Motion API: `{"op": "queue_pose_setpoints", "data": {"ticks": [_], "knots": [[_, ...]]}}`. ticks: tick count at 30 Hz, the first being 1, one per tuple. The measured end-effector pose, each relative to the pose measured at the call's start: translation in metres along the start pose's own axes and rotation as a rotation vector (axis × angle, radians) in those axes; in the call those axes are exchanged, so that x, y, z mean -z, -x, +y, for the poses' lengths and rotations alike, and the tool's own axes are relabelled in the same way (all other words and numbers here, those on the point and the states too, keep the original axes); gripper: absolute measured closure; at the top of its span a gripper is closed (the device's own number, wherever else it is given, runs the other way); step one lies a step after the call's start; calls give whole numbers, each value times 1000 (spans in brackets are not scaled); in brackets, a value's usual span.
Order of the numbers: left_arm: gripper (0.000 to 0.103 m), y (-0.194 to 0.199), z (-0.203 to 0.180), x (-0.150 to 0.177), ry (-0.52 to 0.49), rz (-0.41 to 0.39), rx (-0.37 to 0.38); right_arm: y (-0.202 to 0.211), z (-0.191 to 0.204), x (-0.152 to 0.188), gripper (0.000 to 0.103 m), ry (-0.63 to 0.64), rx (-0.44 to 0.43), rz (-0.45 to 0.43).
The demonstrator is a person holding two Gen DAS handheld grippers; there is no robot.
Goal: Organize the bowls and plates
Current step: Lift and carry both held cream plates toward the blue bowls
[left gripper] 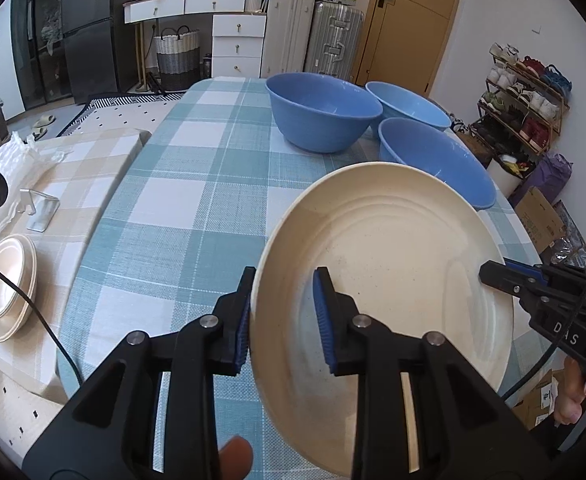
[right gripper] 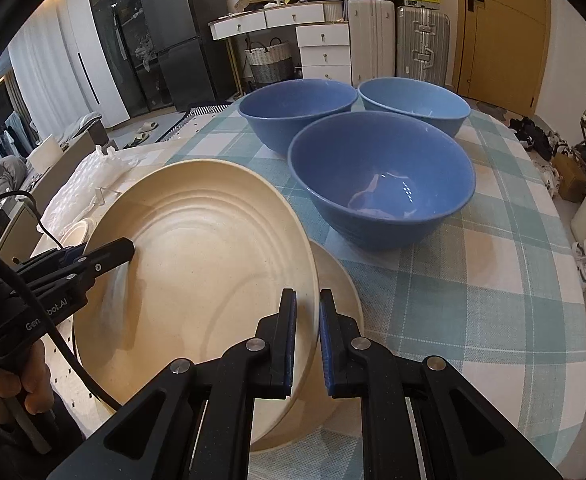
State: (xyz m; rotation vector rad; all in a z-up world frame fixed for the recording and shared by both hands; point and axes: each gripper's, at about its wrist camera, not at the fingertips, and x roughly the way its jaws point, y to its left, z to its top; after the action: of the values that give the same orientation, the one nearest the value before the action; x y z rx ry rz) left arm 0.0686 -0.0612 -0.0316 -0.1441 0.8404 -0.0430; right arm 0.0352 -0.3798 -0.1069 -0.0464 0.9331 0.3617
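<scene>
A large cream plate [left gripper: 385, 264] hangs tilted over the checked table [left gripper: 197, 184], held from both sides. My left gripper [left gripper: 285, 320] is shut on its near-left rim, one blue pad outside and one inside. My right gripper [right gripper: 308, 336] is shut on the plate [right gripper: 213, 264] at its right rim; it also shows at the right in the left wrist view, as a black finger [left gripper: 493, 274] on the rim. A second cream plate [right gripper: 343, 300] lies just under and beyond the held one. Three blue bowls [right gripper: 381, 184] [right gripper: 297, 112] [right gripper: 413, 104] stand close together behind.
A stack of smaller cream plates [left gripper: 7, 284] rests on a beige checked surface to the left, beside a metal stand [left gripper: 43, 208] and a black cable [left gripper: 21, 292]. Boxes [left gripper: 541, 220] and a shoe rack [left gripper: 525, 92] stand off the table's right edge.
</scene>
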Motion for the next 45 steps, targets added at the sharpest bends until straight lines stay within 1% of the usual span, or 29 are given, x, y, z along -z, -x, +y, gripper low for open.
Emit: {"op": "queue_pose_setpoints", "data": {"ticks": [14,18,21,28,33,40,45], "knots": [[78,-36,-9,-2,-32,48,6,-17,-17,8,92,-39,13,36],[78,-47,-10,0,-27,69,21,-23,-25,9,92,-59,6,45],[78,-55,-10,2,-29,81,23,-23,-23,9,92,-53,27,47],[78,-61,-12,3,-47,73,5,-28,-19,8,92,-34,62,49],[77,-64,-15,6,-84,73,-25,-34,-15,10,92,-3,91,60],[79,-68,-17,7,-128,92,-49,-34,-16,11,92,-3,84,59],[78,-67,-15,6,-127,85,-39,-33,-17,12,91,-5,76,59]]}}
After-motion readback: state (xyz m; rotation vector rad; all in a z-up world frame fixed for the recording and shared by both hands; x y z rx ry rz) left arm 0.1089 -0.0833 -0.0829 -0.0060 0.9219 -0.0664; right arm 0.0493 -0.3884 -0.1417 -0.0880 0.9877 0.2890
